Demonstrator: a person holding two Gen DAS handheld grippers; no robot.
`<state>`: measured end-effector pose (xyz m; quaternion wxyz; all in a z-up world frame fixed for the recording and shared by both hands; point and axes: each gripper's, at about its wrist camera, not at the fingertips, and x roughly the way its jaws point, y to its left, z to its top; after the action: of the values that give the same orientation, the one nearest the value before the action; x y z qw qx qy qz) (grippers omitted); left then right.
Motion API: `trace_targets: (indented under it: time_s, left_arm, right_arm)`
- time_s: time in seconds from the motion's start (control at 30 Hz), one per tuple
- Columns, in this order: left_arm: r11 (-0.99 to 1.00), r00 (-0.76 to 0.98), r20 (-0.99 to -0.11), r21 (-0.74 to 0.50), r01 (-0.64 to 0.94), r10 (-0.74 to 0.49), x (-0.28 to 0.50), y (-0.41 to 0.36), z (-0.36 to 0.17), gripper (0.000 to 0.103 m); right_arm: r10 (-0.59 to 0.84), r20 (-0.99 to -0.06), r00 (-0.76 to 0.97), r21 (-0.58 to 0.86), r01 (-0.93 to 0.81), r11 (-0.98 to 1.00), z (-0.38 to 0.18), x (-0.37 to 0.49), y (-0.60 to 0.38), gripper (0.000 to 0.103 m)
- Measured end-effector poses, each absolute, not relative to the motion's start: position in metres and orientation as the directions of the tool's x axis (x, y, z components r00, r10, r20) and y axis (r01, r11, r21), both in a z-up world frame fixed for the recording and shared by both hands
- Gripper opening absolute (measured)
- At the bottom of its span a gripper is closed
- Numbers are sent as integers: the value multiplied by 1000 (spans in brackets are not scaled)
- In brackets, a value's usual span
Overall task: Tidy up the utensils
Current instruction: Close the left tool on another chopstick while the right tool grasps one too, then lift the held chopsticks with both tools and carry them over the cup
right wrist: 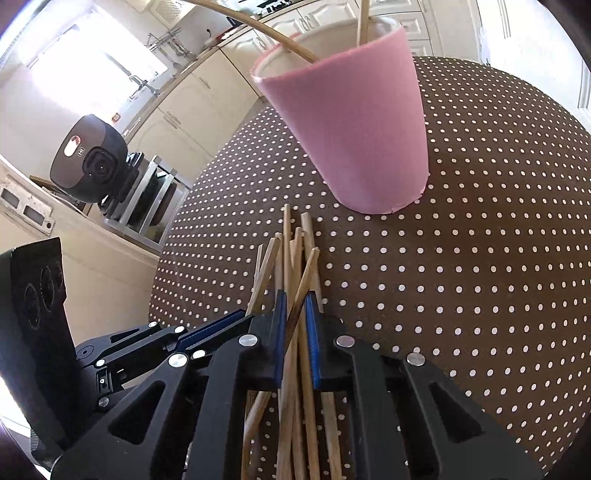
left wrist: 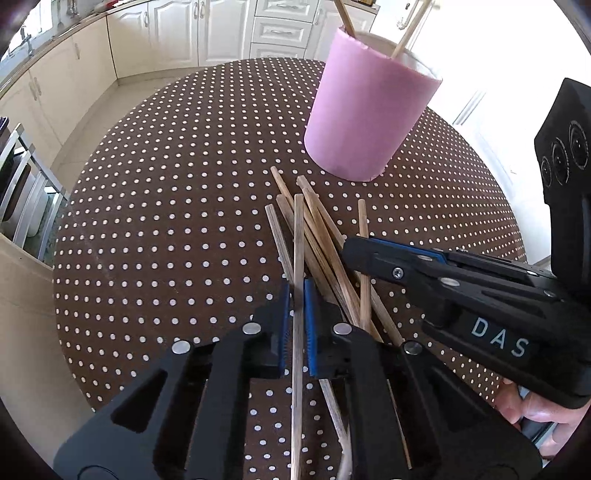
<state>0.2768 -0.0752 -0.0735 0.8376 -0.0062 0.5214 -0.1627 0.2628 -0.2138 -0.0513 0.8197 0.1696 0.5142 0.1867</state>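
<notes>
Several wooden chopsticks [left wrist: 325, 236] lie in a loose pile on the brown polka-dot tablecloth [left wrist: 166, 221], just in front of a tall pink cup [left wrist: 369, 110]. Two chopsticks stand in the cup. My left gripper [left wrist: 296, 286] is shut on a single chopstick [left wrist: 298, 240] that runs straight between its blue pads. From the right, my right gripper [left wrist: 349, 249] reaches into the same pile. In the right wrist view that right gripper [right wrist: 295, 299] is shut on a slanted chopstick [right wrist: 308, 269], with other sticks lying beneath it. The left gripper [right wrist: 243, 318] sits close at its left, and the pink cup [right wrist: 354, 129] stands behind.
The round table's edge [left wrist: 85, 206] curves along the left, with floor beyond. Cream kitchen cabinets [left wrist: 166, 33] line the back. A metal dish rack [left wrist: 22, 192] stands on a counter at left. A person's hand [left wrist: 532, 410] holds the right gripper.
</notes>
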Motion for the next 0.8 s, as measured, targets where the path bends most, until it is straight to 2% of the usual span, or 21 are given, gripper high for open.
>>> trace_targets:
  time_s: [0.37,0.6,0.77,0.8]
  left_arm:
    - [947,441,-852,-176,269,-283,249,-65,-45,6]
    - [958,447,-861,-140,249,-241,237,-67,-40,6]
    - [969,459,-867,-95,228,-193,239,-62,-38,7]
    - [969,453,-871,-95,230,-193,240,-61,-39,12]
  right_arm:
    - [497,-753,431,475,-165,864,-31,246,-217,4]
    - [491,-745,452,462,-182,868,-17,234,-220,4]
    - [487,-743,459,459,-181,870,-13,231,-222,4]
    - [489,-743,457,461,-180,869,-14,232,-224,4]
